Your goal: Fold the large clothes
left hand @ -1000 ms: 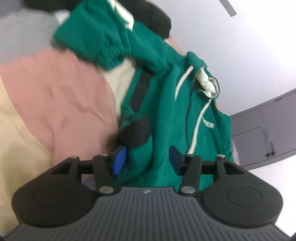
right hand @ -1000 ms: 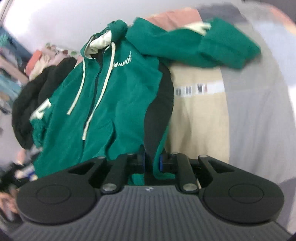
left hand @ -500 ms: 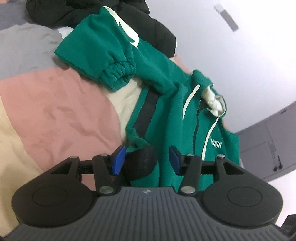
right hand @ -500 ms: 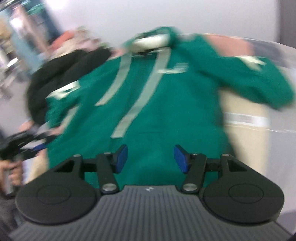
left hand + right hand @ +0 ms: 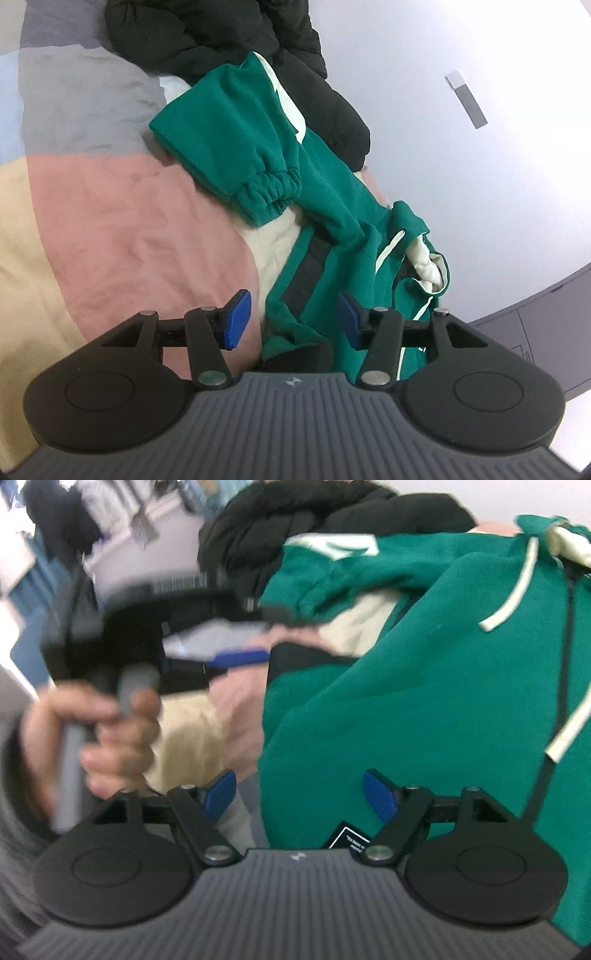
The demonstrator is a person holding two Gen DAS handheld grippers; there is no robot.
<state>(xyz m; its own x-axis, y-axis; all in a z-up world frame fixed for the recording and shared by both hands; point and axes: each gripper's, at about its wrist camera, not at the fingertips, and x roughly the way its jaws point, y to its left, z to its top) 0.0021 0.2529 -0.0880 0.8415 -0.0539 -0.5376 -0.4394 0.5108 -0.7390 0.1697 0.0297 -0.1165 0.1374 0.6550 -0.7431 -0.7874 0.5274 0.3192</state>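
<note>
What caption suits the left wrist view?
Open left claw over a rumpled green zip hoodie on a patchwork bedspread.

My left wrist view looks down close over the green hoodie (image 5: 332, 206); my right view shares it (image 5: 424, 701).

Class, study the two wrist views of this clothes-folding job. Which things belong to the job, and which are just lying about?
Part of the job:
- green hoodie
- left gripper, open
- right gripper, jaws opening, pressing on nothing

Just lying about:
- black jacket
- patchwork bedcover
- grey cabinet
</note>
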